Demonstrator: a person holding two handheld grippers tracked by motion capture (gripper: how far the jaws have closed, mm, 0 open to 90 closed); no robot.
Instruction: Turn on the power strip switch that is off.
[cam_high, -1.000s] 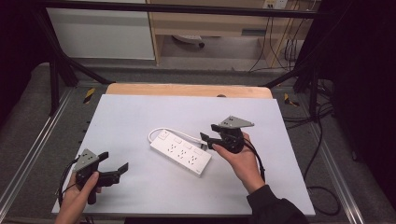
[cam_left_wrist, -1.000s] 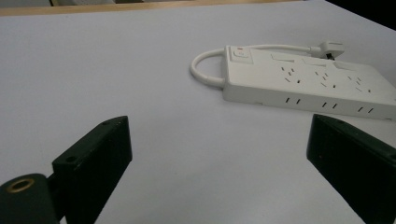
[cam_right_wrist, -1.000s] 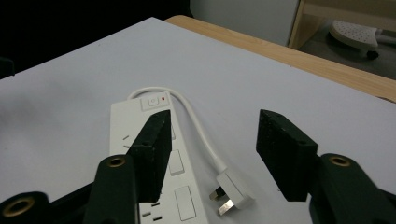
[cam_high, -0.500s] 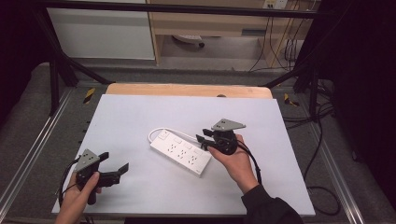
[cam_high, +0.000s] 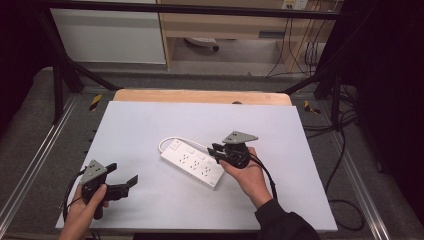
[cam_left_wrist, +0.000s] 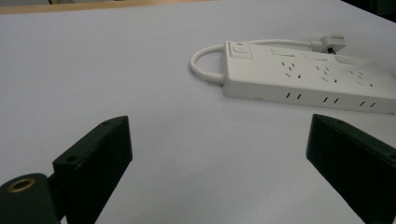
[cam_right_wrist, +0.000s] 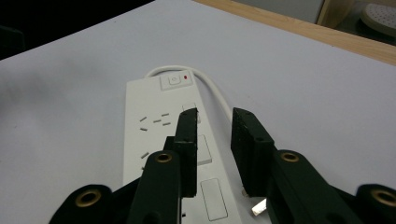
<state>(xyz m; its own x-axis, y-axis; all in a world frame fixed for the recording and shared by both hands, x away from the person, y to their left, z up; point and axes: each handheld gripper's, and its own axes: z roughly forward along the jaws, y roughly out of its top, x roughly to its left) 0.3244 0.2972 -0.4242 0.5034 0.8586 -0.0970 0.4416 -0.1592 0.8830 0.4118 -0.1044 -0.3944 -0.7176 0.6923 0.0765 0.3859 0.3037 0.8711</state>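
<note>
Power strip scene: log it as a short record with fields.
object: white plastic power strip with attached white cable
surface: white table top
strip switch: at the cable end, red mark beside it
right gripper: over the strip's edge, jaws narrowly apart, holding nothing
left gripper: jaws wide open, apart from the strip

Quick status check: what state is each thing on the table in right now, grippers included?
Power strip: lying flat on the table, sockets up, nothing plugged in.
Cord: looped beside the switch end, plug lying loose.
Left gripper: open, apart from the strip.
Right gripper: jaws narrowly apart, over the strip's edge, gripping nothing.
</note>
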